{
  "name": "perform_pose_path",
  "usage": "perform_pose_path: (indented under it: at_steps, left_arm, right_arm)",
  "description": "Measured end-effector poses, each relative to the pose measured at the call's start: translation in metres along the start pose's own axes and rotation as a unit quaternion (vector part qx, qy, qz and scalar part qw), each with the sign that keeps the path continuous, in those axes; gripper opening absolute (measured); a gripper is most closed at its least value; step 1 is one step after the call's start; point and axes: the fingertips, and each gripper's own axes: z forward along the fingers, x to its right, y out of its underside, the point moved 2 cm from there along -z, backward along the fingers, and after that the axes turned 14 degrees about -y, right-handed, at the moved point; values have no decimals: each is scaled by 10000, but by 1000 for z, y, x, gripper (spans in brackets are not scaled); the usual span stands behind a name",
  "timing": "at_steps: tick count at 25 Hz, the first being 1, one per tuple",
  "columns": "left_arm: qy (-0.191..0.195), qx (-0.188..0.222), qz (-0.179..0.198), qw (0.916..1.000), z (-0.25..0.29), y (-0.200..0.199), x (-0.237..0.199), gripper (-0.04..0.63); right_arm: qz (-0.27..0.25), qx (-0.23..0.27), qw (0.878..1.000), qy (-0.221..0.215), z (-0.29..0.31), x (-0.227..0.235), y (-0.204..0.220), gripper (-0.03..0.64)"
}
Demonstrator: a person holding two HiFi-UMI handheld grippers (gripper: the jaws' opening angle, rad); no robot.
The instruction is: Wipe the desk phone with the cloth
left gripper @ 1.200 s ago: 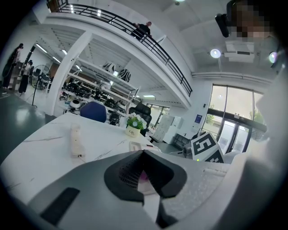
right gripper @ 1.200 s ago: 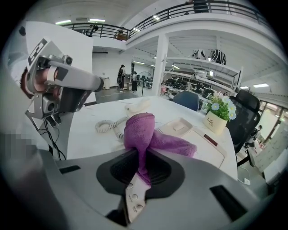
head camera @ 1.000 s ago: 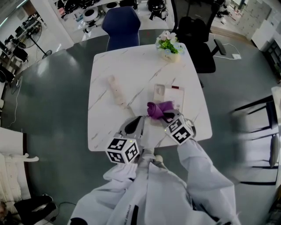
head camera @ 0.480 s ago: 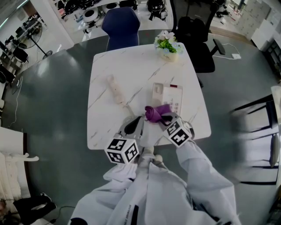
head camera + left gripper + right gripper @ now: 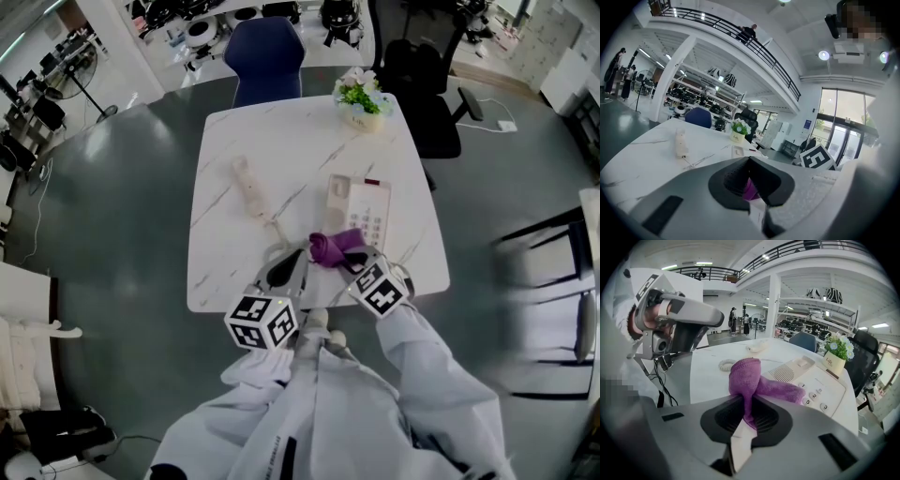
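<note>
Square white marble-veined table [image 5: 225, 187] stands on a glossy grey floor [image 5: 112, 206]. Right gripper [image 5: 749, 416] pinches a fuzzy purple cloth [image 5: 746, 376] against the boxy phone [image 5: 813, 380]. Left gripper [image 5: 752, 187] is pressed together.

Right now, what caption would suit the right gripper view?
Right gripper clamps a purple cloth at the near edge of a white desk phone.

Grey glossy floor [image 5: 122, 206] surrounds the white marble table [image 5: 281, 141]; beyond its far edge stand 1 blue chair [image 5: 265, 52] and 1 black chair [image 5: 422, 70].
</note>
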Motion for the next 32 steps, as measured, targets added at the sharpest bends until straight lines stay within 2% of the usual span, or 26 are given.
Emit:
perform_pose_path:
  at_steps: [7, 13, 18, 24, 32]
  left_arm:
    - [-20, 51, 15, 10000, -10, 1, 5, -2]
    - [-52, 151, 63, 9999, -20, -4, 7, -2]
    - [-26, 278, 163, 9995, -29, -12, 11, -2]
    - [17, 472, 355, 9982, -37, -27, 16, -2]
    - [87, 812, 664, 9944, -51, -51, 18, -2]
  right_arm:
    - [87, 43, 9999, -134, -2, -13, 5, 31]
    - [394, 563, 9975, -185, -22, -18, 0, 31]
    - [574, 1210, 9909, -119, -48, -23, -11, 31]
    - [889, 2016, 9753, 176, -88, -18, -17, 31]
    - [1138, 3148, 9401, 648, -139, -14, -25, 31]
